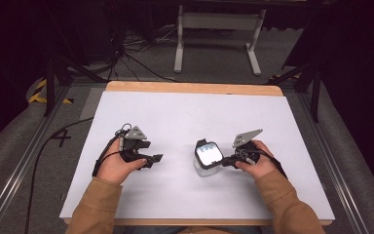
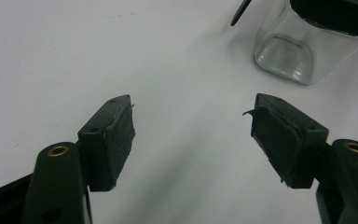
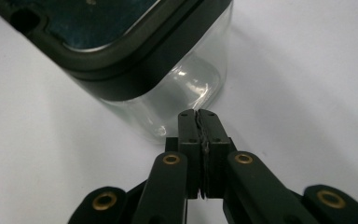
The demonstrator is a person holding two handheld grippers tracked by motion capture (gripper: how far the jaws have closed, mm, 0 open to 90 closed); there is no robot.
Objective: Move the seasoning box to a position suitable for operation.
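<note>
Glass jar sits mid-frame — right tongs pinched together beside it, left tongs wide apart, maybe waiting.

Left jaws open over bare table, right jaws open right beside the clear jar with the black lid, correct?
One error: the right gripper has its jaws shut, pads pressed together, as the right gripper view shows. The rest holds: left gripper open over bare table, clear jar with black lid beside the right jaws.

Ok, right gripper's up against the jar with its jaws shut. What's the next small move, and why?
Probably open the right gripper. Its jaws are pressed together with nothing between them, tips at the glass wall of the clear jar, below its black lid. Shut, it can't grip anything. The left gripper is already open, with the jar ahead of it.
</note>
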